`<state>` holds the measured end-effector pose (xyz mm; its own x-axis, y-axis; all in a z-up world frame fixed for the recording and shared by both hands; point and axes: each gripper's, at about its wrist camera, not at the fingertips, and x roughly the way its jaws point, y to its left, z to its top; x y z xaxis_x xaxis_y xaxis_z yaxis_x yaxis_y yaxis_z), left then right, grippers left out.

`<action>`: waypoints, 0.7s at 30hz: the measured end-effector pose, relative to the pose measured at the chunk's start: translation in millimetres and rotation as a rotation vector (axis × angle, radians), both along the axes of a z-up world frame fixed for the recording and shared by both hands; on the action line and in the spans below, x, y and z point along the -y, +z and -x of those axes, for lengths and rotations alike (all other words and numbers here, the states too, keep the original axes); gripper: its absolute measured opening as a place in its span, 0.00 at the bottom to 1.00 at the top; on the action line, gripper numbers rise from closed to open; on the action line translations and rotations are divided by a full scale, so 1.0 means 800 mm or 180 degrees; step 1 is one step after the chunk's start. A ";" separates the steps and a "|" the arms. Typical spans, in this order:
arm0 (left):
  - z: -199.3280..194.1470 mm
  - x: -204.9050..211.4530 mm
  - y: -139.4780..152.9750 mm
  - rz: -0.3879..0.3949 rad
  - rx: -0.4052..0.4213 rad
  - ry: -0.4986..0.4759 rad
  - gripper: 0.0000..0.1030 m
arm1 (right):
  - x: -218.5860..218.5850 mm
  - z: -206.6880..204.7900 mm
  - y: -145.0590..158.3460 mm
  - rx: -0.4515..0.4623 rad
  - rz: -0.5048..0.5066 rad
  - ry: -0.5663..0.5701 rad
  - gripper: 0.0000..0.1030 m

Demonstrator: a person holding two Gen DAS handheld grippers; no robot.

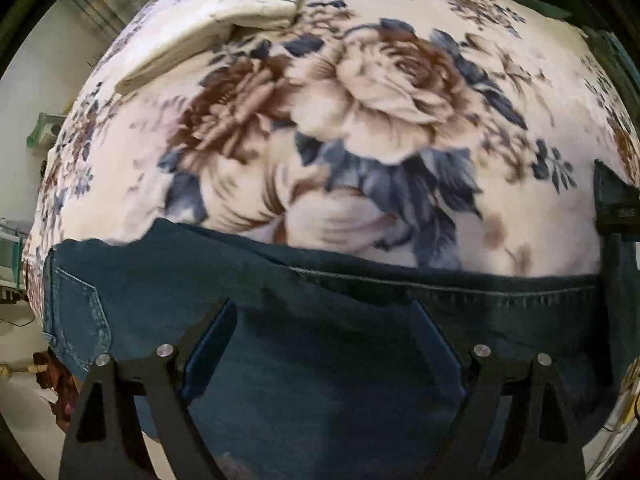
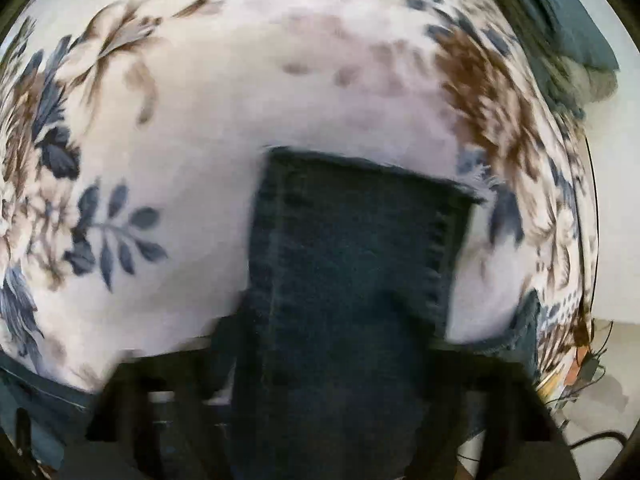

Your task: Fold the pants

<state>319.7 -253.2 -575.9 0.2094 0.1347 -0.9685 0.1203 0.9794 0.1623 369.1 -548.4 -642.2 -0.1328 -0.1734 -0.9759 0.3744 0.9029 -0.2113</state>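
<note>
From the left wrist camera, dark blue jeans (image 1: 328, 320) lie along the near edge of a cream blanket (image 1: 384, 128) printed with brown roses and blue leaves, and the left gripper (image 1: 324, 344) hangs over the denim with its two black fingers spread wide, holding nothing, while a folded cream cloth (image 1: 224, 20) lies far back on the blanket. From the right wrist camera, blurred, a leg of the jeans (image 2: 352, 264) with a frayed hem runs out from the right gripper (image 2: 328, 392) across the blanket (image 2: 200, 120); whether its fingers grip the denim cannot be told.
</note>
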 end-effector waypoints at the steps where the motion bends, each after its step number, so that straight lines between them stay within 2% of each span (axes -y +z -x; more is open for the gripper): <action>1: 0.003 0.000 -0.001 0.0020 -0.0014 0.0006 0.85 | 0.010 0.007 0.011 0.0091 -0.0015 -0.0071 0.09; 4: 0.012 -0.001 -0.001 0.0046 -0.0078 0.0039 0.85 | 0.051 0.037 0.059 0.0445 -0.0077 -0.0372 0.09; 9: 0.021 -0.013 0.006 0.0177 -0.0125 0.0244 0.85 | 0.129 0.115 0.149 0.1318 -0.0637 -0.1064 0.09; 13: 0.023 -0.013 0.019 0.0256 -0.0083 0.0315 0.85 | 0.148 0.181 0.217 0.2098 -0.1062 -0.1405 0.09; 16: 0.023 -0.008 0.030 0.0330 -0.0022 0.0331 0.85 | 0.147 0.226 0.261 0.2651 -0.1333 -0.1488 0.09; 18: 0.024 -0.002 0.034 0.0355 0.0024 0.0290 0.85 | 0.146 0.251 0.278 0.2909 -0.1423 -0.1423 0.09; 20: 0.025 0.002 0.031 0.0335 0.0025 0.0241 0.85 | 0.148 0.270 0.269 0.2934 -0.1265 -0.1281 0.09; 21: 0.027 0.007 0.026 0.0308 0.0021 0.0209 0.85 | 0.152 0.277 0.251 0.2866 -0.1211 -0.1185 0.09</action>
